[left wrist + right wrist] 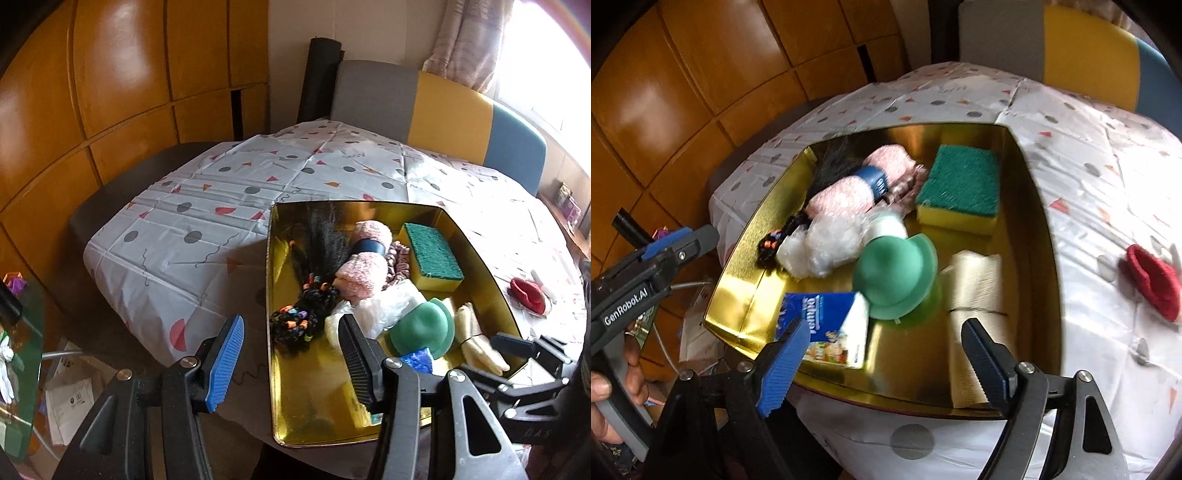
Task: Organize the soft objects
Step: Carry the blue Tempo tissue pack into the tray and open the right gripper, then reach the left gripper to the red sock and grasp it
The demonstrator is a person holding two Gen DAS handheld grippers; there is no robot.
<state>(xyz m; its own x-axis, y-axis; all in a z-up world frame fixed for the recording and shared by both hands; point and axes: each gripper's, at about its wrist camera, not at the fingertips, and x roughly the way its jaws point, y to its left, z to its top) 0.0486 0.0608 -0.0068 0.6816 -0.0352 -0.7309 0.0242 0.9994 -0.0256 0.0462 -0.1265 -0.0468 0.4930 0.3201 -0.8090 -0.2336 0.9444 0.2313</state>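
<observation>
A gold tin on the table holds several soft things: a green-and-yellow sponge, a pink rolled towel, black braided hair, a clear plastic bag, a green hat, a tissue pack and a cream glove. A red knitted piece lies on the cloth right of the tin. My left gripper is open and empty over the tin's near left corner. My right gripper is open and empty over the tin's near edge.
The table wears a white patterned cloth. A grey, yellow and blue chair back stands behind it. Wooden cabinets fill the left. Papers lie on the floor at lower left.
</observation>
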